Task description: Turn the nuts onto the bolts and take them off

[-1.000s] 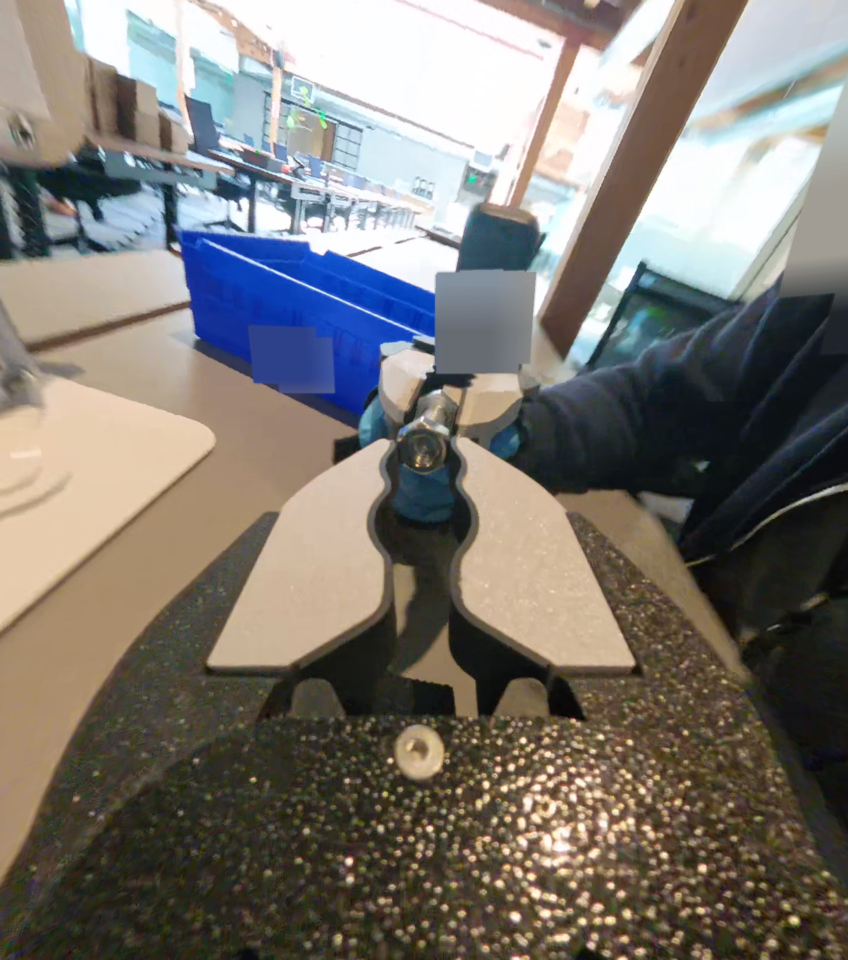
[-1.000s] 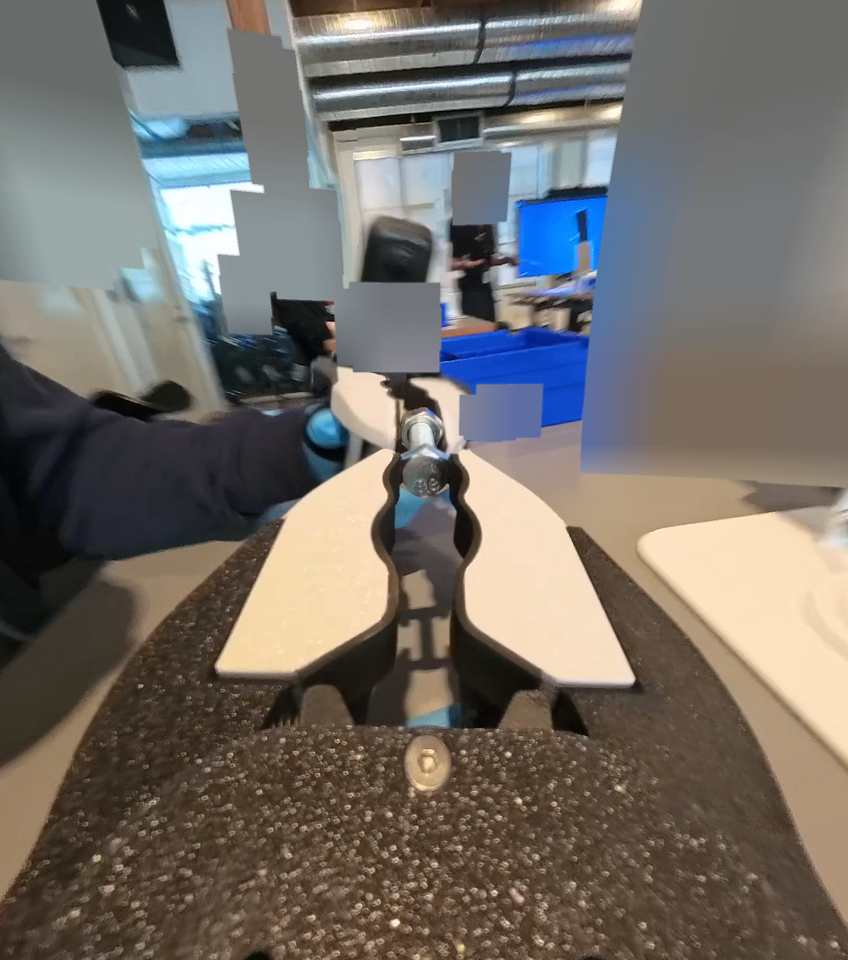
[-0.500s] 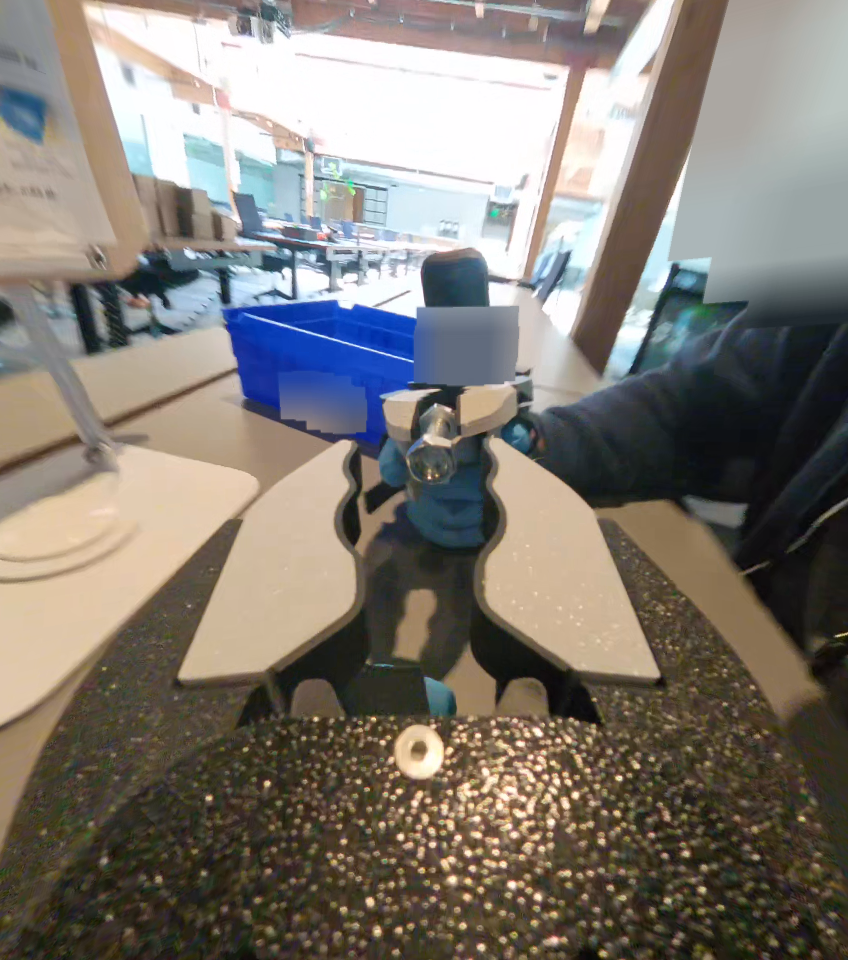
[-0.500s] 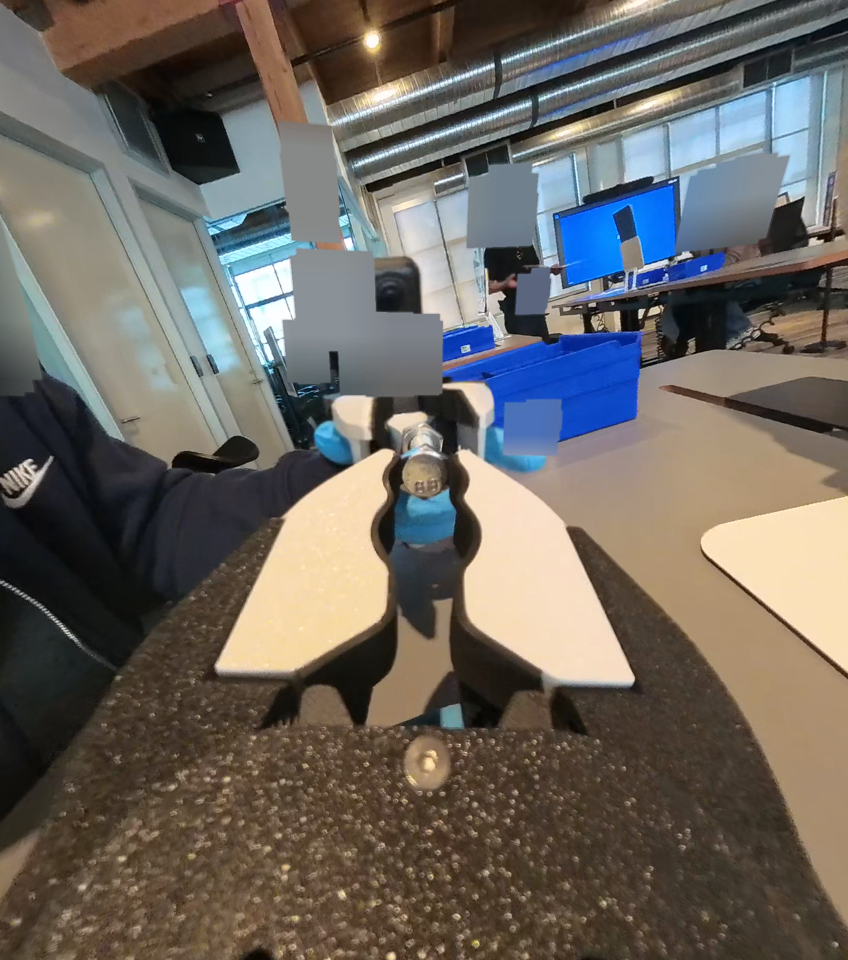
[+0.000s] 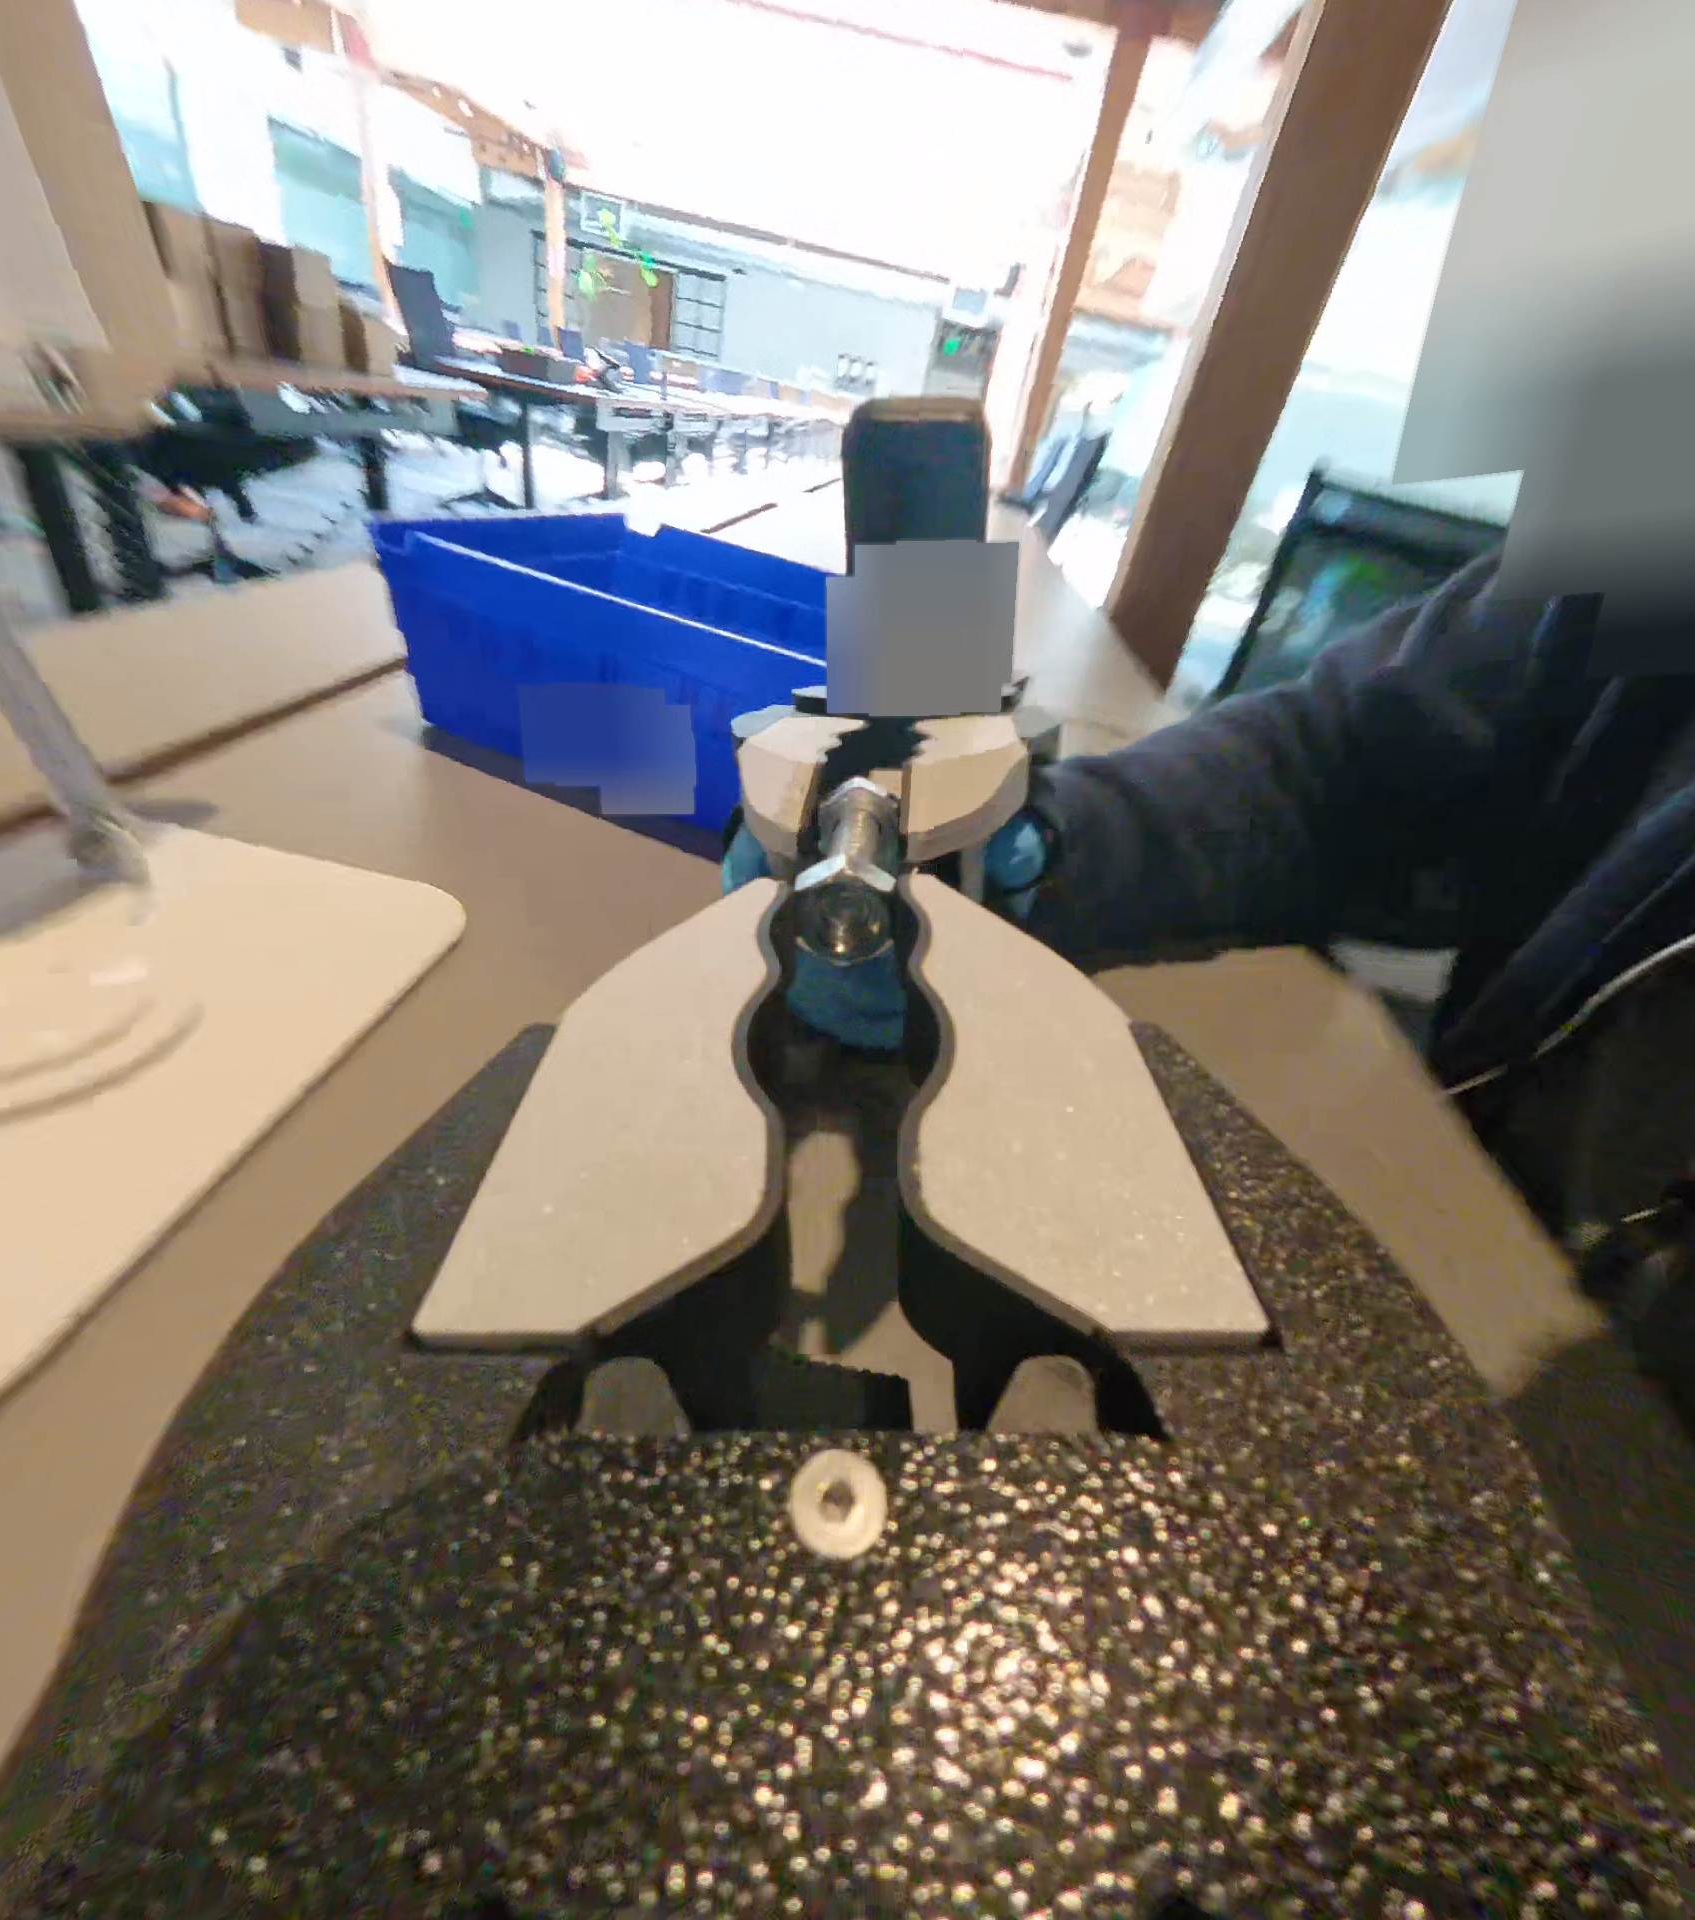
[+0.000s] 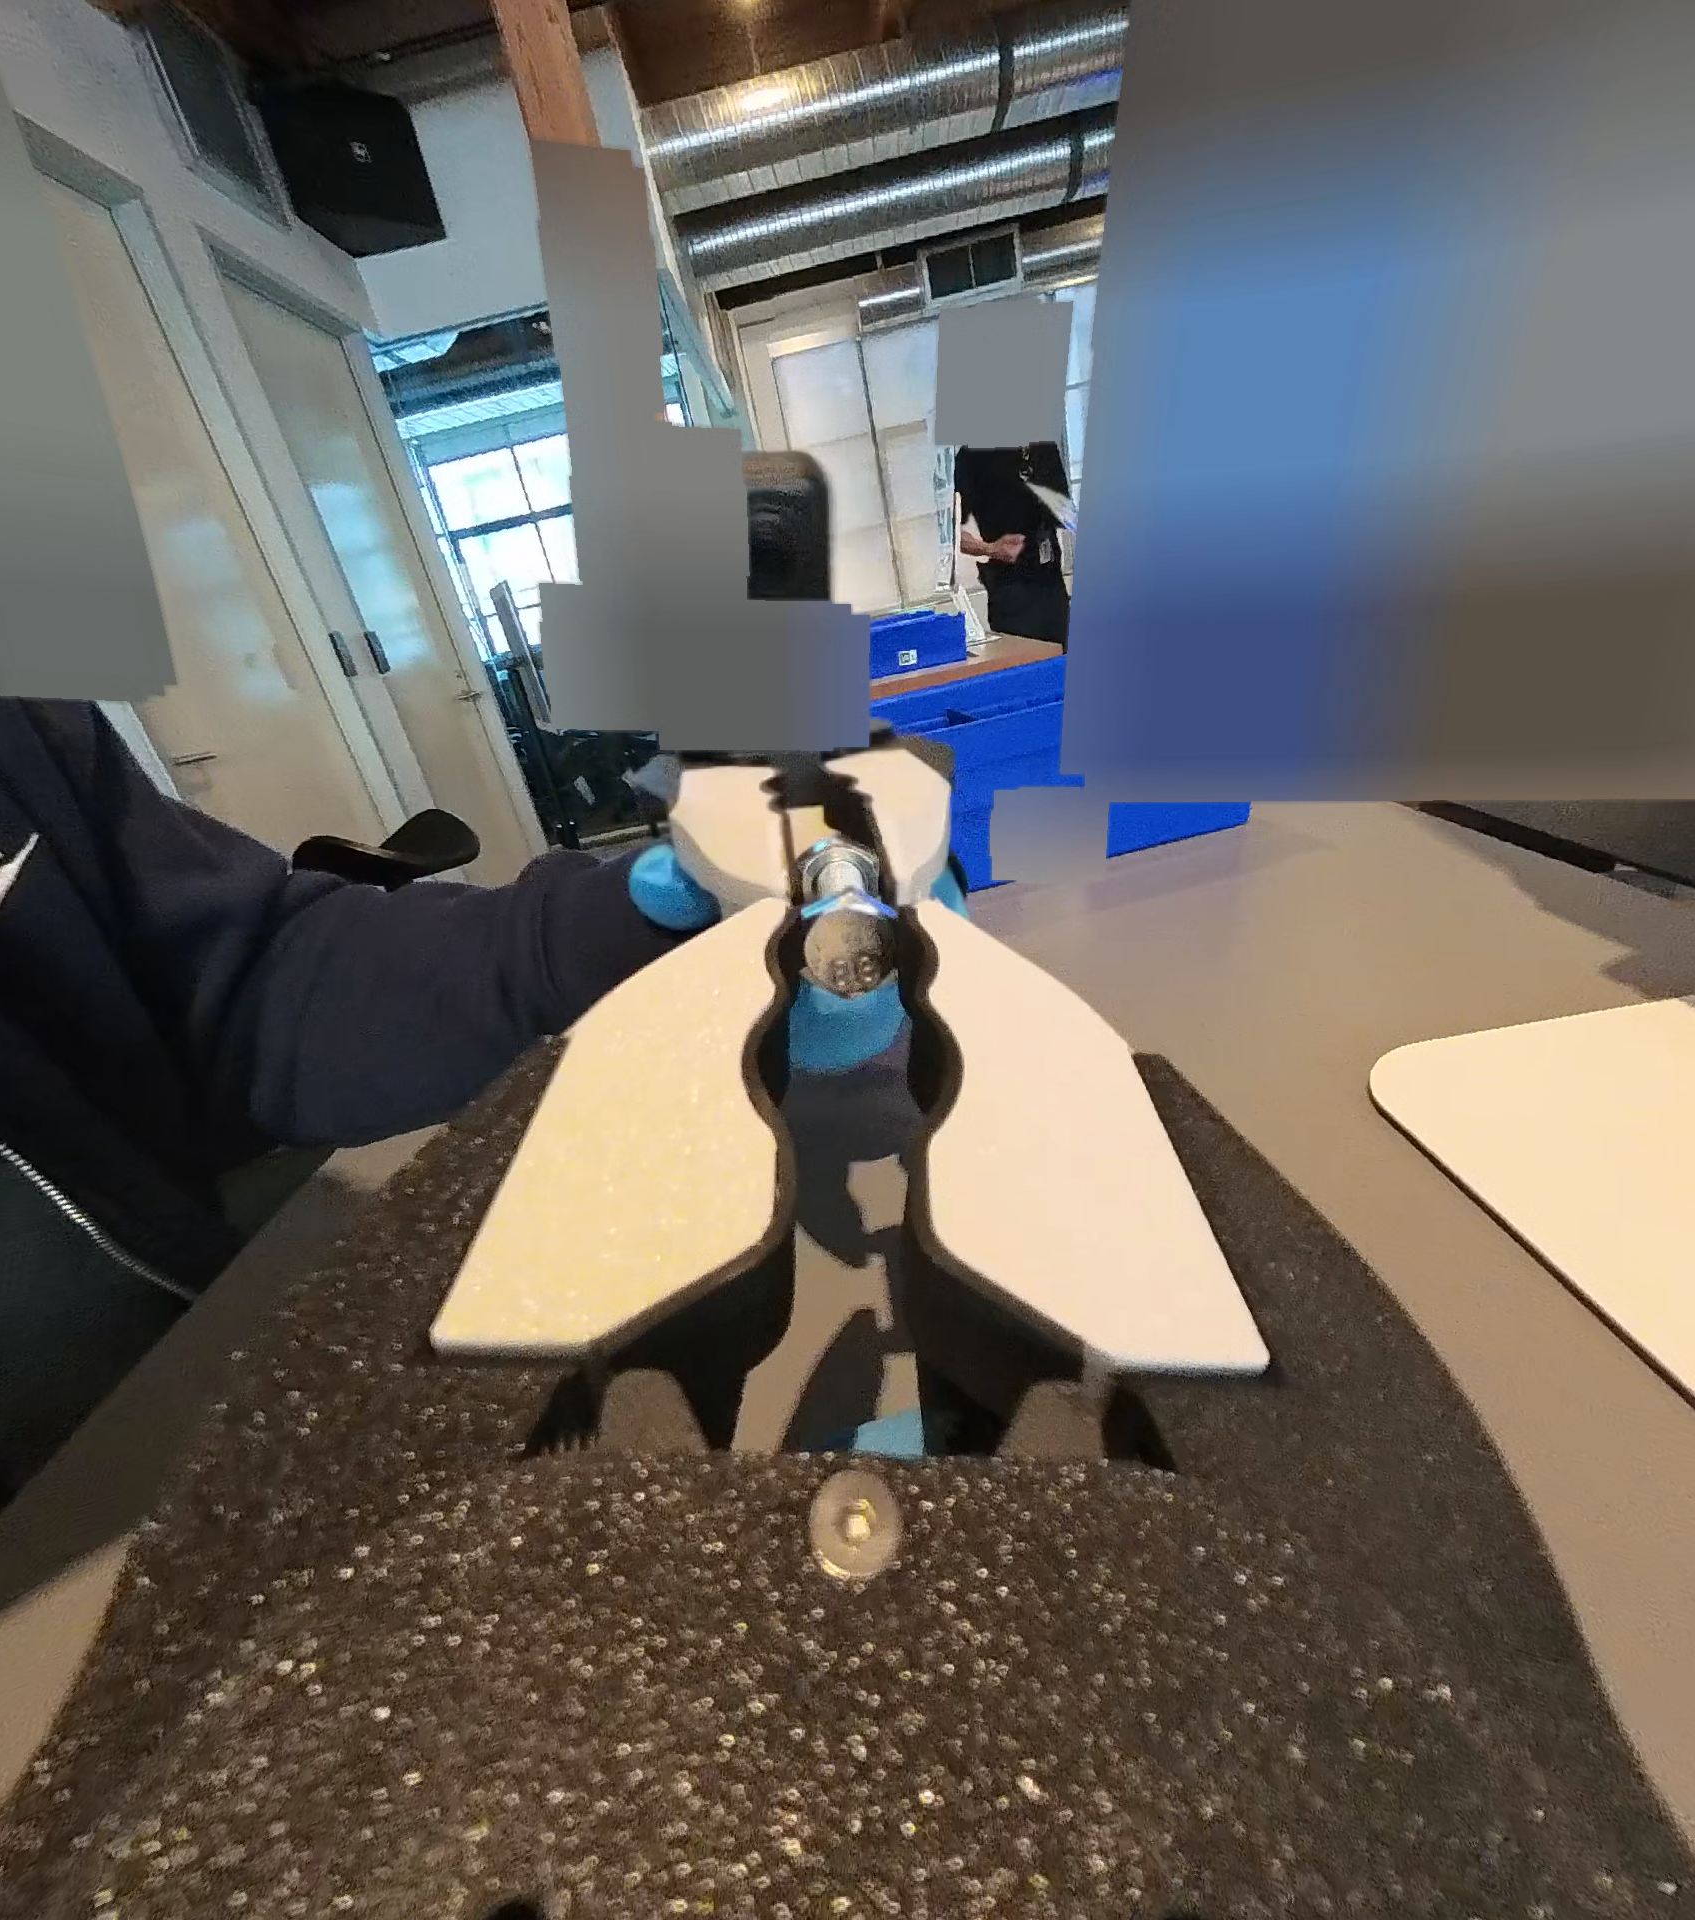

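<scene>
Two tools meet tip to tip above the grey bench (image 6: pixel 1342 935), sharing one bolt and nut.

The left tool (image 5: pixel 841 891) pinches the silver hexagonal steel nut (image 5: pixel 843 878), threaded on the shank. The right tool (image 6: pixel 848 920) pinches the hexagonal head of the silver steel bolt (image 6: pixel 848 951). A blue plastic bin (image 5: pixel 562 634) stands behind; a white rounded stand base (image 5: pixel 147 1039) lies beside.

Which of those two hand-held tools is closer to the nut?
Left. The left tool is clamped on the nut; the right tool grips the bolt by its head, at the shaft's other end.
</scene>
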Demonstrator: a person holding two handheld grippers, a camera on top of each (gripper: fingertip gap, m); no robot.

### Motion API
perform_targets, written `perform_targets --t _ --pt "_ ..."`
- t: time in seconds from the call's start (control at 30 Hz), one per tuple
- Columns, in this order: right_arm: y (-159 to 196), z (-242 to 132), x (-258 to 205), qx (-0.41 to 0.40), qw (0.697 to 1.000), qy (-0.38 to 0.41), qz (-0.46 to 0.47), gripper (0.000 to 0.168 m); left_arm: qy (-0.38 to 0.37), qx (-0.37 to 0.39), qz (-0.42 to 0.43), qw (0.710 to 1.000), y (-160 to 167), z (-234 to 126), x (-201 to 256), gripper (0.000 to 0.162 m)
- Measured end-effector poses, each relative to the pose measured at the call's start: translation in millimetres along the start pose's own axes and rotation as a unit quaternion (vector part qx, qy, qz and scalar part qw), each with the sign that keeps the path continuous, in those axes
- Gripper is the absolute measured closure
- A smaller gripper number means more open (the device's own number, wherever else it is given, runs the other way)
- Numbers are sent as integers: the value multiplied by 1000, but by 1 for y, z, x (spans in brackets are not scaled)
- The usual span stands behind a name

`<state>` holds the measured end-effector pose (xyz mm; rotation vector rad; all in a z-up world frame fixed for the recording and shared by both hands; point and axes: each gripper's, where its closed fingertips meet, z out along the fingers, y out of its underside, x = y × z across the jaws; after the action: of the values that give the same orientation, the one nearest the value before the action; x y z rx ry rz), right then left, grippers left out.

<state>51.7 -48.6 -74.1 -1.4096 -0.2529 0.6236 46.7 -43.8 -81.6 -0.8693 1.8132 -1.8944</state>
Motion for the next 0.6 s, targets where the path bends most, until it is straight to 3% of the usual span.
perform_targets --t 0.07,0.17,0.23,0.33,0.43,0.6 --pt "0 0 0 -1 1000 -7 14 150 -42 -20 126 991 1 0 -1 145" --pt "1 0 3 -4 999 -8 37 150 -118 -74 339 930 7 -1 -8 144" --pt "0 0 5 2 999 -11 43 150 -146 -84 384 908 7 0 -12 141" --pt "-5 -3 4 19 999 -12 45 151 -118 -40 303 945 -2 0 -6 124" --pt "-9 -2 4 30 998 -10 45 151 -62 -2 141 988 -7 -1 -3 118" --pt "-12 0 5 35 999 -5 40 151 17 64 -71 995 -15 -3 -3 124"
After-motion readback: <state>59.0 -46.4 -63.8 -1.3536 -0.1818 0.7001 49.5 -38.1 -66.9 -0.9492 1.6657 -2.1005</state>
